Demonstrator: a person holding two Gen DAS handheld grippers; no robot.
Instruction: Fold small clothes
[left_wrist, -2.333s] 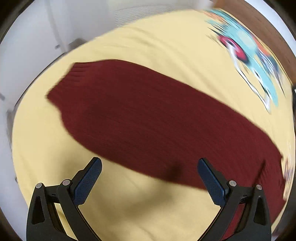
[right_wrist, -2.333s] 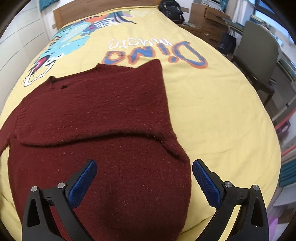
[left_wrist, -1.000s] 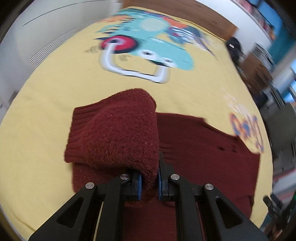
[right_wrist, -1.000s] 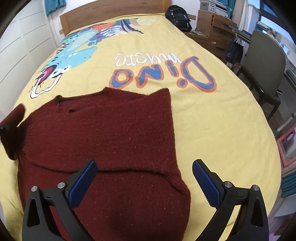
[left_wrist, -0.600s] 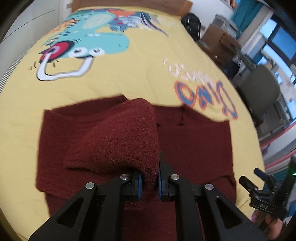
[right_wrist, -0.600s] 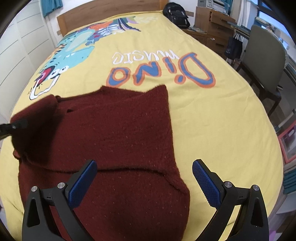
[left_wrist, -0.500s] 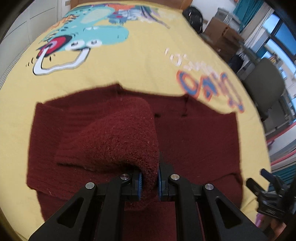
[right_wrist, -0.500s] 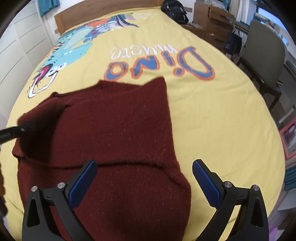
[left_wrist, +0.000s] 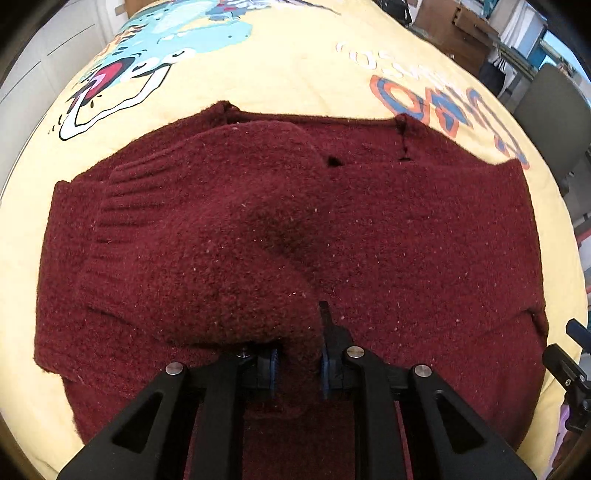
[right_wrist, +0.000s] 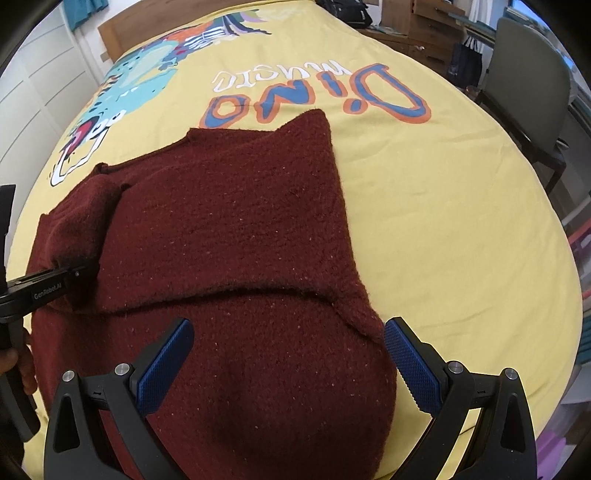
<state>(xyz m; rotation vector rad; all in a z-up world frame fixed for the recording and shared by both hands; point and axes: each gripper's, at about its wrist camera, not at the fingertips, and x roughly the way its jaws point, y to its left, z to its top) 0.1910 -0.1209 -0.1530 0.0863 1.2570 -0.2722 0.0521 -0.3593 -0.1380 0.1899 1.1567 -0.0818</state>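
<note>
A dark red knitted sweater (left_wrist: 424, 236) lies spread on the yellow bedspread (left_wrist: 288, 70); it also shows in the right wrist view (right_wrist: 236, 229). My left gripper (left_wrist: 297, 363) is shut on the sweater's left sleeve (left_wrist: 207, 236) and holds it folded over the body, ribbed cuff at the left. In the right wrist view the left gripper (right_wrist: 79, 275) shows at the left edge with the sleeve (right_wrist: 79, 221). The right sleeve (right_wrist: 314, 177) lies folded across the body. My right gripper (right_wrist: 288, 363) is open and empty over the sweater's near part.
The bedspread carries a dinosaur print (right_wrist: 136, 92) and "Dino music" lettering (right_wrist: 317, 92). A wooden headboard (right_wrist: 122, 35) is at the far end. A grey chair (right_wrist: 524, 81), drawers (right_wrist: 436, 22) and a black bag (right_wrist: 347, 11) stand along the bed's right side.
My left gripper took hold of the left sleeve and carried it rightward over the sweater's body, and now sits lower over it. My right gripper stayed open and barely moved.
</note>
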